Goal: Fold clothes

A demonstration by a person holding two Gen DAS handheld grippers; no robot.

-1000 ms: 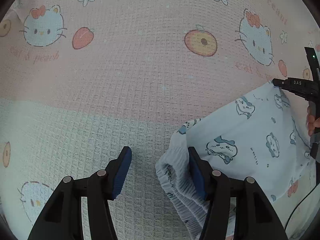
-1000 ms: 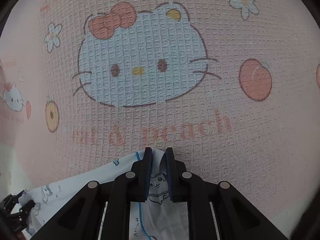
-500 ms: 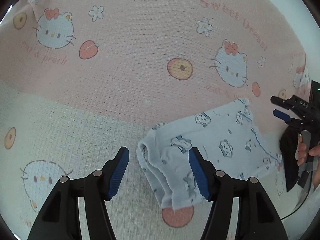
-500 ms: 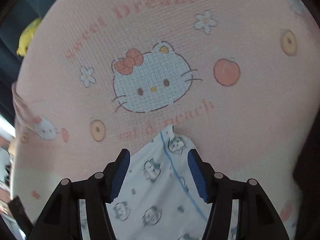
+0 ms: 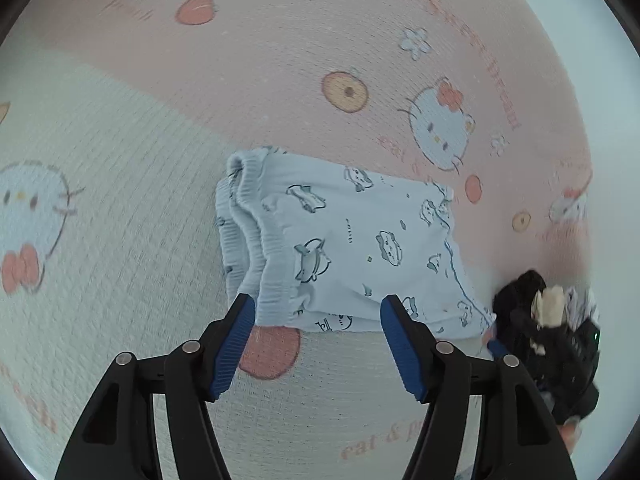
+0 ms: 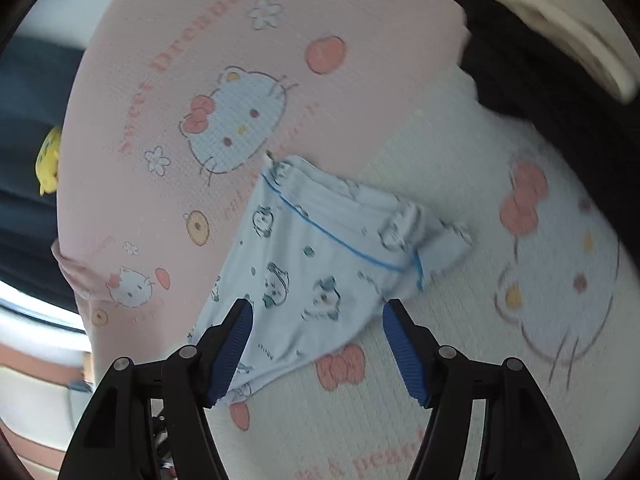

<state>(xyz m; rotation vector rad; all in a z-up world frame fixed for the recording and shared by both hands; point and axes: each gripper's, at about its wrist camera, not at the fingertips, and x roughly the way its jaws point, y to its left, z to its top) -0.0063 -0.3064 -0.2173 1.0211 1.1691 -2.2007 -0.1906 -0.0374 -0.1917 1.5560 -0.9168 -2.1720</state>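
Both grippers are opening with nothing pinched: left gripper (image 5: 318,344) and right gripper (image 6: 316,346) hover above the folded printed shorts (image 5: 352,240), which lie flat on the cartoon-cat blanket (image 5: 120,208). Fold judged released; next move calls for regrasping an edge or fetching another garment.

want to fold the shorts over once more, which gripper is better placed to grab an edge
Left, probably. The left gripper hangs just off the shorts' waistband corner, jaws opening and empty. The right gripper is also empty, over the flat middle.
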